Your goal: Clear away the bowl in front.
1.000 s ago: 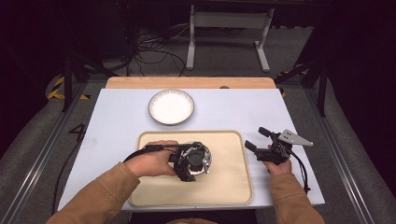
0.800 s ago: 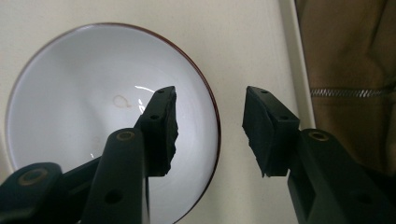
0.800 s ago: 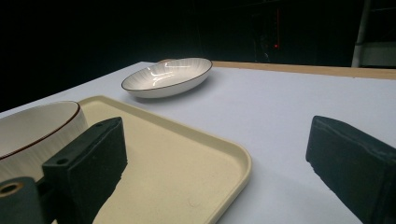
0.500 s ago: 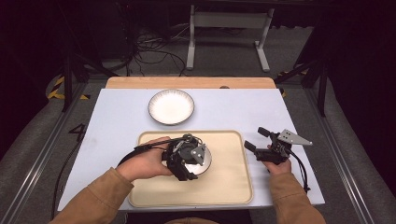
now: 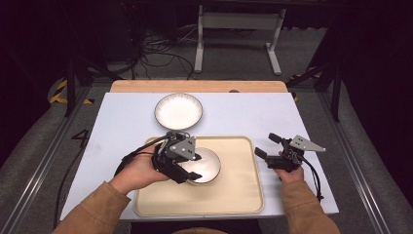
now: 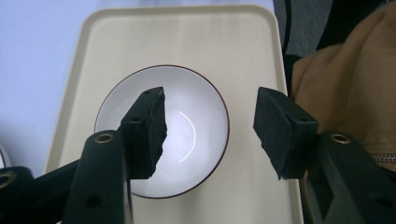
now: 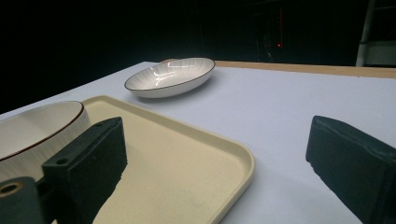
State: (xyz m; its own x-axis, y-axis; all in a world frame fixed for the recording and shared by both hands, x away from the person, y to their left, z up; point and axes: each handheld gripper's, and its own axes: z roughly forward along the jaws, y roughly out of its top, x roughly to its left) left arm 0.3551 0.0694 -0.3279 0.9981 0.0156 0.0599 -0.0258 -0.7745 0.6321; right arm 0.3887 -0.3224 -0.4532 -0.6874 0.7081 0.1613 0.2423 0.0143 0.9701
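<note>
My left gripper hangs over the bowl on the tray, jaws just opening, nothing clamped; bowl sits below, between the fingers. My right gripper gapes wide, empty, beside the tray.

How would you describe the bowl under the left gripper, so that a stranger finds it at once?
Start at the cream tray on the near side of the white table. The bowl sits in it, just below the left gripper. Its inside is smooth and its rim reddish-brown, while the other dish, ribbed inside, lies beyond the tray.
</note>
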